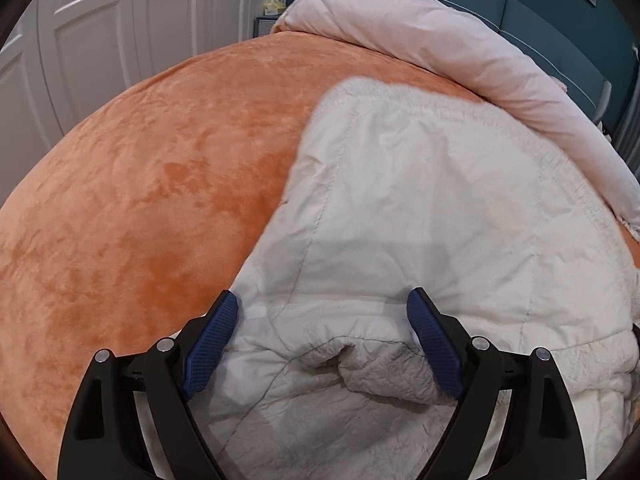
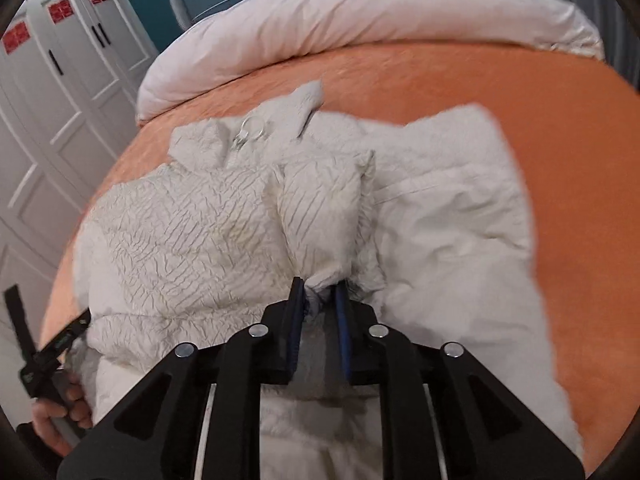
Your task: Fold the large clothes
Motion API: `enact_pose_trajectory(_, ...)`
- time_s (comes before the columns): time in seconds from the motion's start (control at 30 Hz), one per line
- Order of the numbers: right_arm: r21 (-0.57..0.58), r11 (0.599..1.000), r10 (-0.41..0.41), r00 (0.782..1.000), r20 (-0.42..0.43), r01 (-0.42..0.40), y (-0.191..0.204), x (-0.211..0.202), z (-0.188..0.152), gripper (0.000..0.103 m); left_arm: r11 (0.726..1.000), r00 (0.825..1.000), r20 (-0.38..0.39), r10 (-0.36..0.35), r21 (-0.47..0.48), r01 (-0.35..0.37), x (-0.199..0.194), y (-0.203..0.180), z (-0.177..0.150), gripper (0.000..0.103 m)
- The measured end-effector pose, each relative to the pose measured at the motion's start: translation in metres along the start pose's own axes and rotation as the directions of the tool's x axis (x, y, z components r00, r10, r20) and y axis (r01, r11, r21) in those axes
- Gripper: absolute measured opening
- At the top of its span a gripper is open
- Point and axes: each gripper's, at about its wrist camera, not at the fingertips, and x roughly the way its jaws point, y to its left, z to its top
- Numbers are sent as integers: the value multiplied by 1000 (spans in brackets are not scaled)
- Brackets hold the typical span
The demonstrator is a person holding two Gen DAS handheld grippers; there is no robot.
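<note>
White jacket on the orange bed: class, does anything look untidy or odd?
Yes. The white jacket lies rumpled, its sleeve bunched and pinched in the shut right gripper; the open left gripper holds nothing. No damage shows.

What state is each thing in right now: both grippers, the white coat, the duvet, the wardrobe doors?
left gripper: open, fingers either side of the coat's fabric, gripping nothing
right gripper: shut on a bunched sleeve of the coat
white coat: spread on the orange bedspread, partly folded, crumpled
pink duvet: rolled back at the bed's far end
wardrobe doors: closed
</note>
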Motion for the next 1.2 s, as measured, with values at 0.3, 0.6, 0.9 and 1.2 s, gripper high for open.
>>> enact_pose_trajectory(0.3,-171,985,38,975,219,0,63,-55,33,25,994,964,243,-108,43,100,-81,-27,52,83)
enact_pose_trajectory(0.6,-145,989,36,998,47,-28,51,49,13,18,994,991,132,11,111,-26,27,-55,57,86)
enact_pose_trajectory(0.9,-113,990,88,994,67,-81,39,69,2,16,998,996,79,-38,50,34,62,-32,44,94)
enact_pose_trajectory(1.2,-74,979,199,967,161,-190,47,14,54,23,998,995,91,-41,46,37,60,-33,38,94)
